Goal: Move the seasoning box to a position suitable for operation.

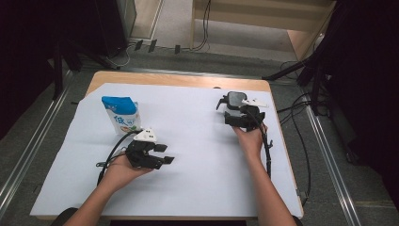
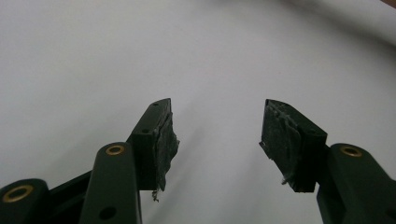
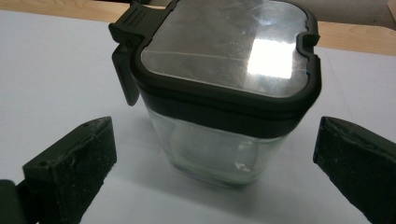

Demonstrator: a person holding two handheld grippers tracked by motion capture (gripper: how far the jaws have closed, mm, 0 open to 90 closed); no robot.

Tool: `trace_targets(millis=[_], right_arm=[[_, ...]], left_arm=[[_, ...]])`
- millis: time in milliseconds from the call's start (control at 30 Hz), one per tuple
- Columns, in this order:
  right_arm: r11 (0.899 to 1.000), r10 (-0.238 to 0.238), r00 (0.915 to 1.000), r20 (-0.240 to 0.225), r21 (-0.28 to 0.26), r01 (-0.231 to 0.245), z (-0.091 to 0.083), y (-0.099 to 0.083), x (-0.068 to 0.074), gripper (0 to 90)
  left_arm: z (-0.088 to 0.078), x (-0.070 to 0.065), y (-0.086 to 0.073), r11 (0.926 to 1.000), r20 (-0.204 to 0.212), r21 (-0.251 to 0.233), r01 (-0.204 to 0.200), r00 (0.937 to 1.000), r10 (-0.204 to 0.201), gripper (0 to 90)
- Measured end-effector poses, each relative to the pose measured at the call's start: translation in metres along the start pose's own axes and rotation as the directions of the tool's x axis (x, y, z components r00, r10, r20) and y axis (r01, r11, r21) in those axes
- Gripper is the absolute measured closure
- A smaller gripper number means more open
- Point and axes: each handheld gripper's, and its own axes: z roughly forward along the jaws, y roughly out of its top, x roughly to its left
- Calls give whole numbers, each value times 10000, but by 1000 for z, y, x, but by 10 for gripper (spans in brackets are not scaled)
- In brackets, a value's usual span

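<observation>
Standing near the table's far right edge, a clear lidded container (image 3: 224,93), contents unclear, sits well apart from the blue snack pouch (image 1: 121,114). Bare white sheet (image 1: 197,141) lies between. Right gripper (image 3: 215,158) gapes around the container, untouched; left gripper (image 2: 217,135) hangs released, empty.

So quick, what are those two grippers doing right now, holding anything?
Left gripper: open, nothing between its jaws.
Right gripper: open, jaws either side of the clear container with the dark lid, not gripping it.
</observation>
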Motion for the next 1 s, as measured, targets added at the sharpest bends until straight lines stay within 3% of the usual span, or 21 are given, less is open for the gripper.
trace_targets(millis=[200,367,633,1000], right_arm=[[9999,136,9994,308,62,-138,12,4,-1,0],[9993,330,9993,189,173,-333,21,5,-2,0],[9990,325,9987,388,286,-337,32,7,1,14],[9988,490,9976,486,-57,-488,40,9,0,87]], left_arm=[[-1,-3,-4,9998,-30,-26,187,9998,-187,442],[-4,-3,-8,9996,-94,-46,290,9995,-290,442],[-13,-3,-16,9981,-343,-193,579,9977,-585,443],[-19,-2,-25,9954,-546,-279,913,9942,-927,444]])
